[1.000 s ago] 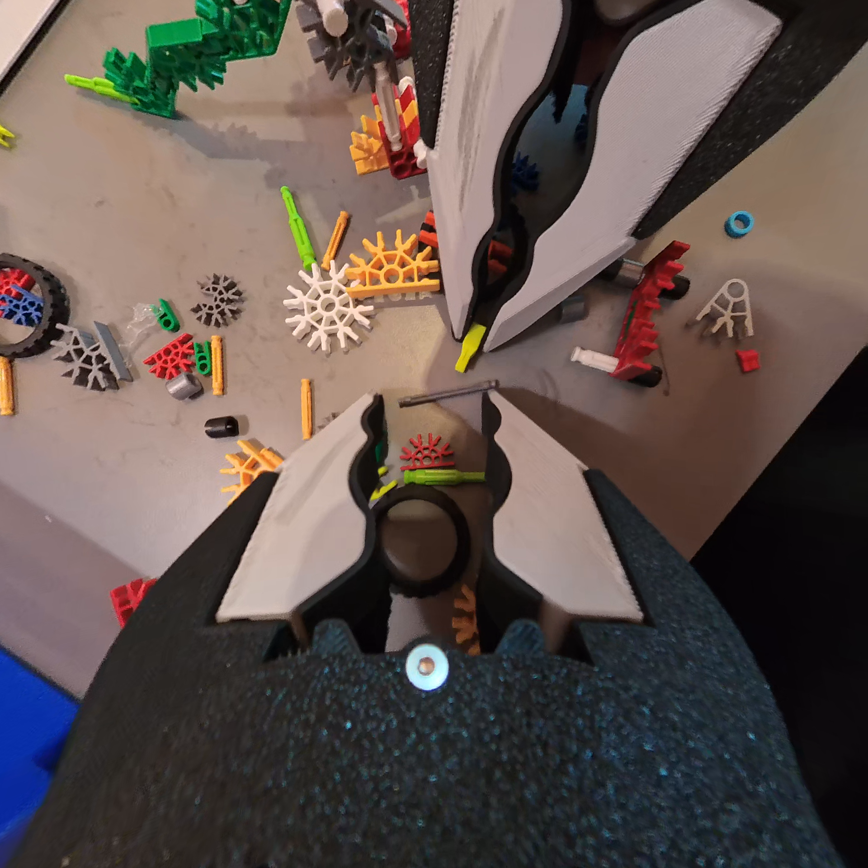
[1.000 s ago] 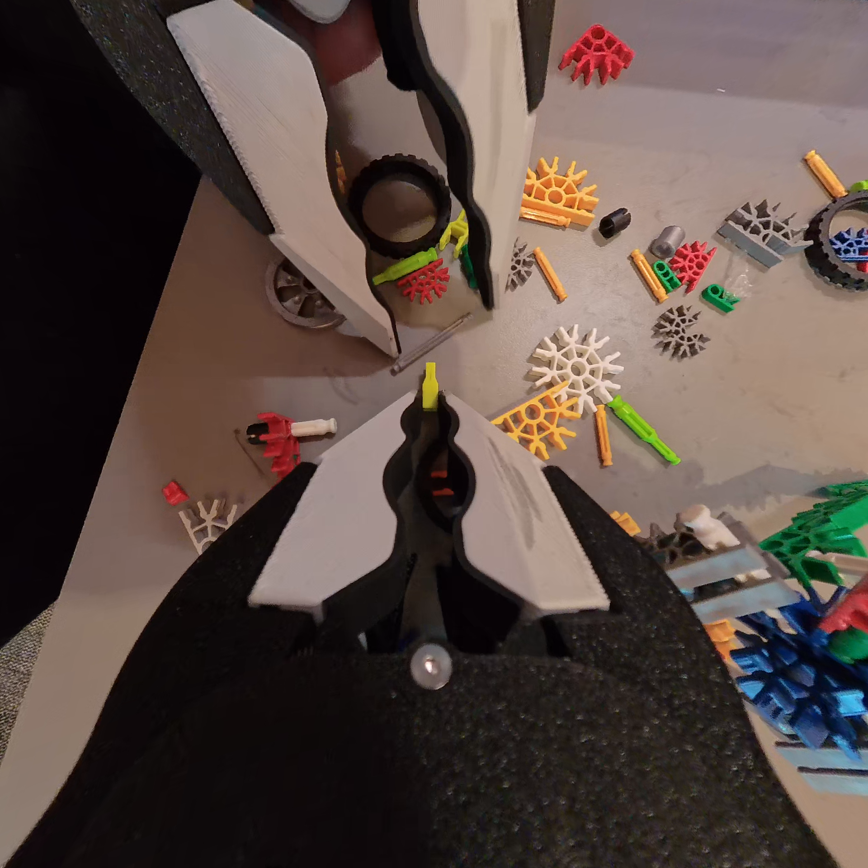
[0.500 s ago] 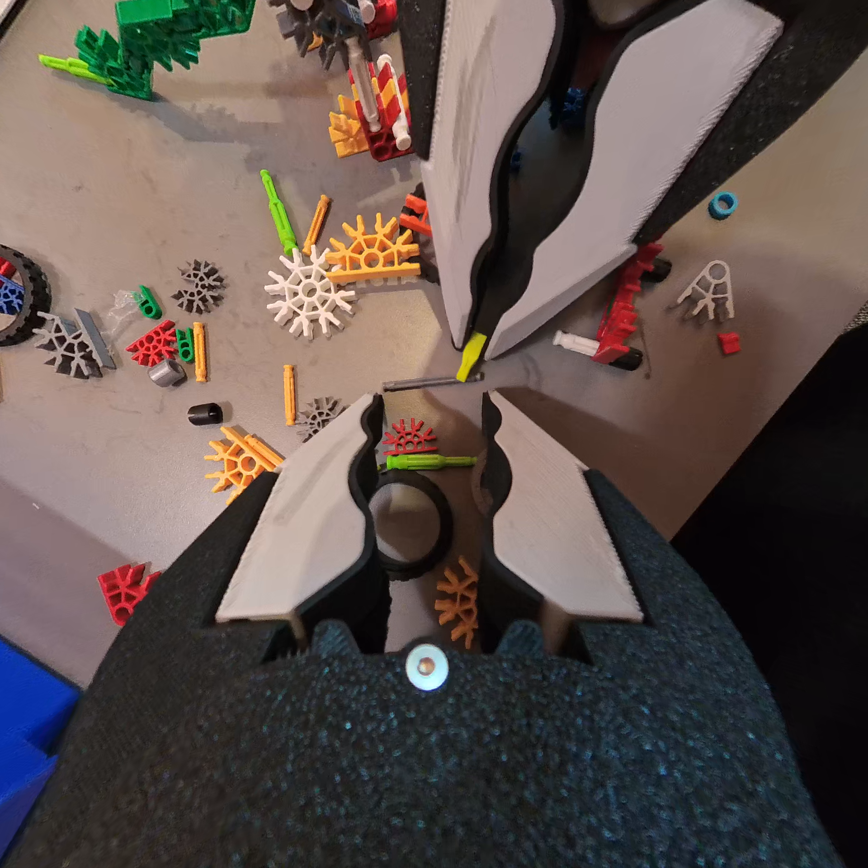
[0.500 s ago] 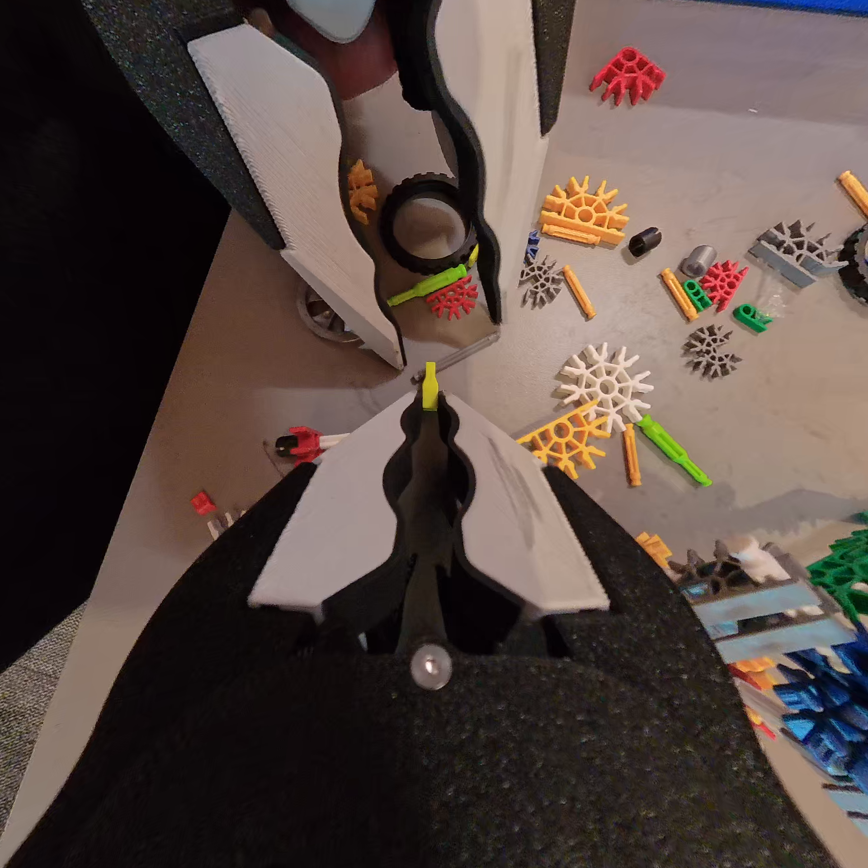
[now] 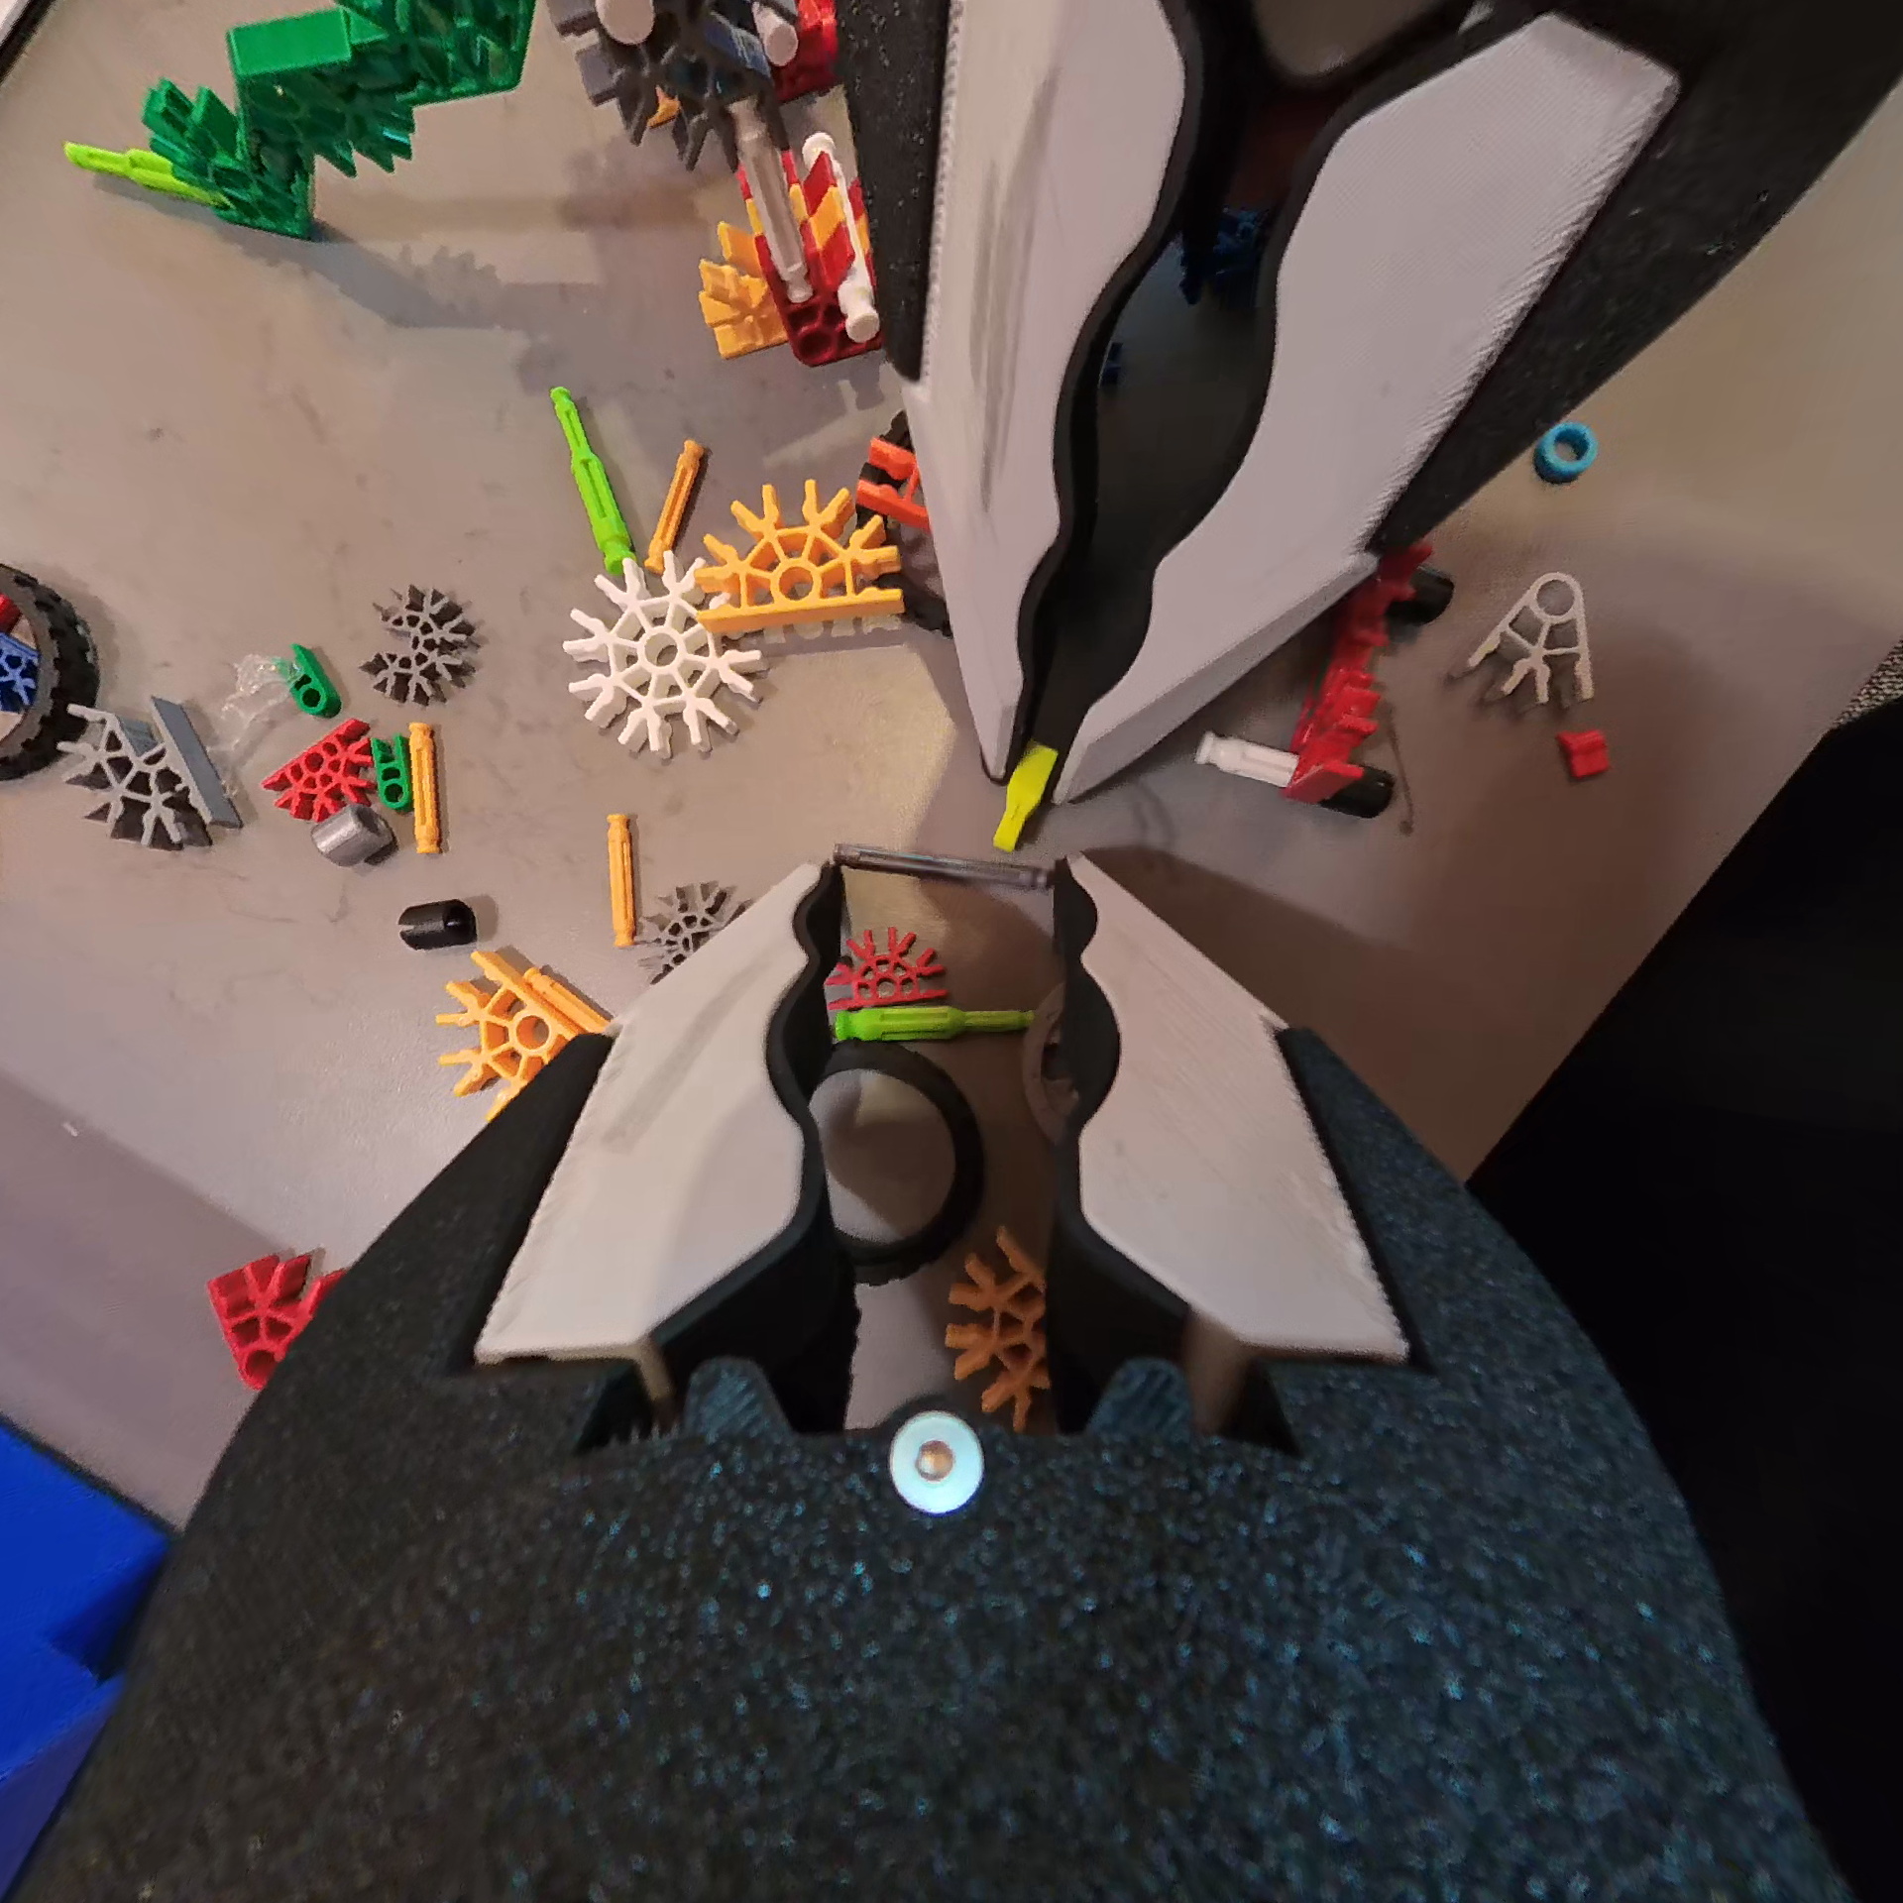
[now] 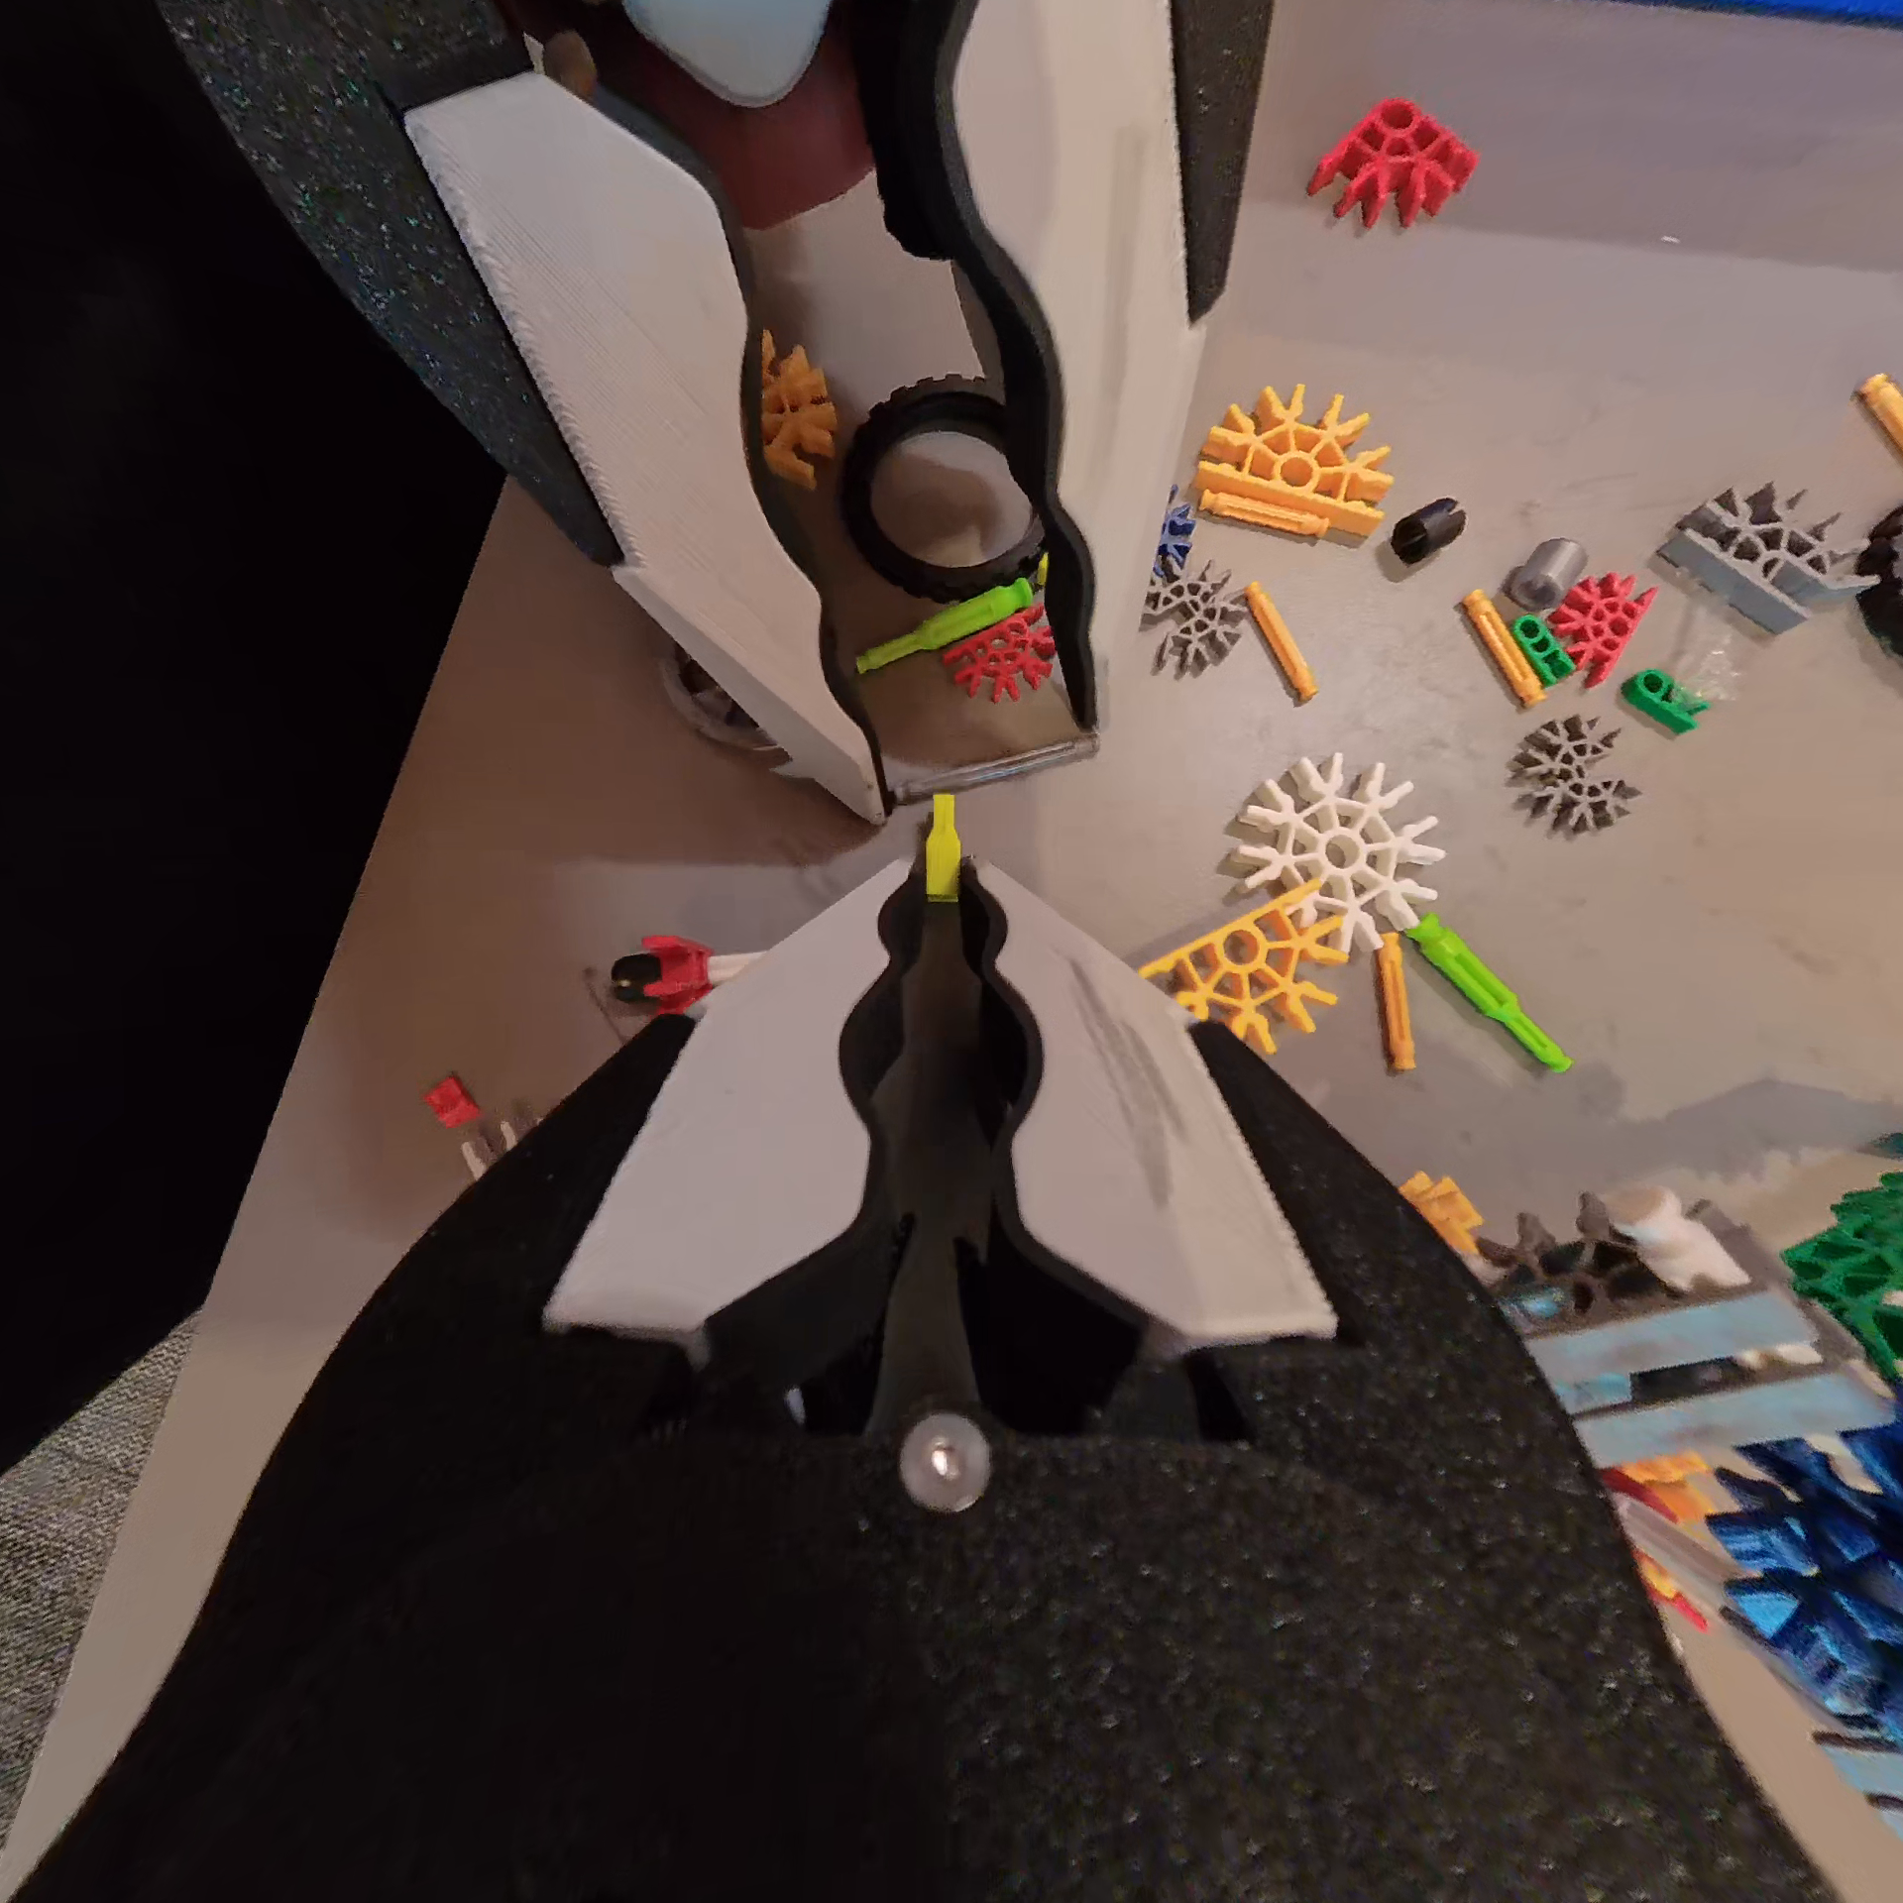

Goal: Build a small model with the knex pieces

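Note:
My right gripper is shut on a yellow-green rod, whose tip sticks out past the fingertips. In the left wrist view the same gripper points its rod down toward my left gripper. The left gripper is open and hovers over a red connector, a green rod, a black tyre and an orange connector. A thin grey rod lies across its fingertips, just below the yellow-green tip. I cannot tell whether the fingers touch it.
Loose pieces litter the grey table: a white snowflake connector, a yellow half-wheel, a green build and a red piece with a white rod. A blue box is at the lower left. The table edge runs close on the right. My left and right fingertips are right by each other. My left gripper's tips are some 9 centimetres from the orange connector. It turns up in the right wrist view as well.
Both grippers have drifted over the table. The tyre and red connector now lie farther from the left gripper's base, and the yellow-green tip is closer to the grey rod. Both grips are unchanged.

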Available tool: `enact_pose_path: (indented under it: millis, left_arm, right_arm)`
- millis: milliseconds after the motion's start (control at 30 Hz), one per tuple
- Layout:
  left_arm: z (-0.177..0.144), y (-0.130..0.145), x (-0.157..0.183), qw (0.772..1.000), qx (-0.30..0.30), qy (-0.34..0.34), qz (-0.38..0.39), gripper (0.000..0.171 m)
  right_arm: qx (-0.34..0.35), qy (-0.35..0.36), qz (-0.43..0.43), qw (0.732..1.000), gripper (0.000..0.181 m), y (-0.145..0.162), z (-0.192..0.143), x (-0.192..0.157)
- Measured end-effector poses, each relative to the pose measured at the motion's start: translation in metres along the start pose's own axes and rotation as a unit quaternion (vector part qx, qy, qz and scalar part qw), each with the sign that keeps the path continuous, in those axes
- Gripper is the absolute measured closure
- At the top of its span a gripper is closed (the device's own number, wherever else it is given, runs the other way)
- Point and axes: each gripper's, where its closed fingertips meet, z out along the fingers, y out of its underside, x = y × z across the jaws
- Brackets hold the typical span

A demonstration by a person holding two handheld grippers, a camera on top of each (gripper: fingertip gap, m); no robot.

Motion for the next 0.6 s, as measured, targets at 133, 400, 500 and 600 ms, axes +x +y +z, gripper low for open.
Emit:
enact_pose_path:
  millis: [133, 400, 500, 600]
  left_arm:
    - [0.0004, -0.0007, 0.0023, 1.0, 0.002, 0.003, 0.001, 0.134]
    - [0.0004, -0.0013, 0.0014, 1.0, 0.006, 0.004, 0.021, 0.133]
    - [-0.0008, -0.0014, -0.0001, 0.999, 0.004, -0.003, 0.053, 0.132]
    - [-0.0003, -0.0014, -0.0003, 0.998, 0.005, 0.011, 0.055, 0.132]
  right_arm:
    - [0.003, -0.002, 0.002, 1.0, 0.176, -0.0007, 0.0004, -0.0009]
    - [0.001, 0.0, 0.002, 1.0, 0.176, 0.001, -0.0013, 0.0013]
    - [0.001, -0.001, 0.003, 1.0, 0.176, 0.0012, -0.0014, 0.0013]
    - [0.002, -0.002, 0.003, 1.0, 0.176, 0.0014, -0.0017, 0.0013]
